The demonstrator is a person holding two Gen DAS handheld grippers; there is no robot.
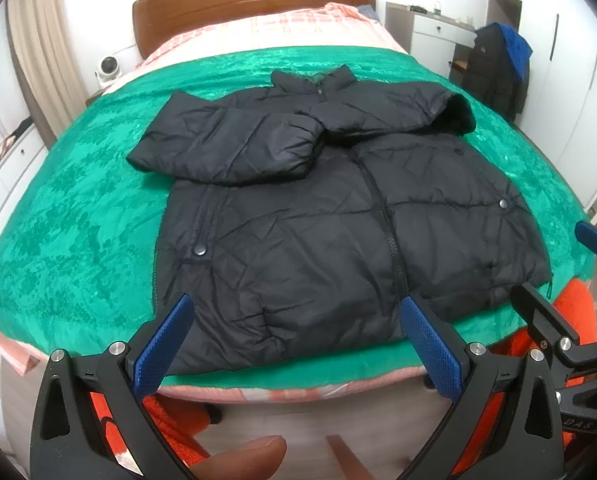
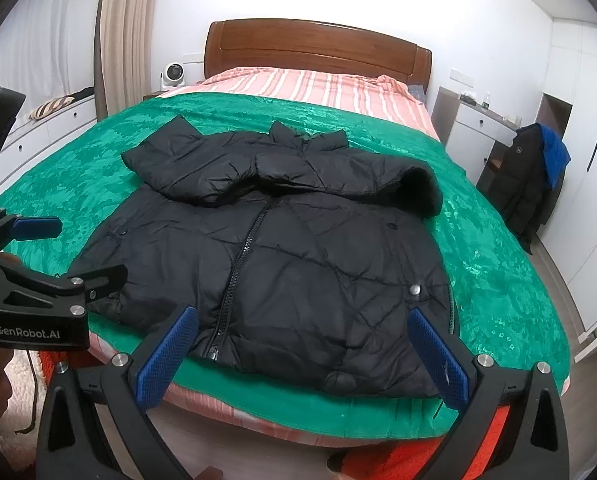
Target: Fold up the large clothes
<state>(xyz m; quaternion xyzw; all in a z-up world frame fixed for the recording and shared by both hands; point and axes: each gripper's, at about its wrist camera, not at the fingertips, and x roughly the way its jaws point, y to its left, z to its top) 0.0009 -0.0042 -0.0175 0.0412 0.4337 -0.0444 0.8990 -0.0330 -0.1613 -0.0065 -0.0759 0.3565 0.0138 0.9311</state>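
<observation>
A black puffer jacket (image 1: 298,216) lies front up on a green blanket (image 1: 78,208) on the bed, zipped, with both sleeves folded across the chest. It also shows in the right wrist view (image 2: 282,256). My left gripper (image 1: 298,340) is open and empty, held just off the bed's foot edge over the jacket's hem. My right gripper (image 2: 302,352) is open and empty, also at the hem. The right gripper shows at the right edge of the left wrist view (image 1: 562,280), and the left gripper at the left edge of the right wrist view (image 2: 58,252).
The bed has a wooden headboard (image 2: 318,52) and striped pink bedding (image 2: 318,88). A dark coat with a blue garment (image 2: 538,176) hangs at the right by white cabinets (image 2: 478,132). A small fan (image 2: 172,74) stands left of the headboard. Orange fabric (image 1: 570,320) shows below the bed's foot.
</observation>
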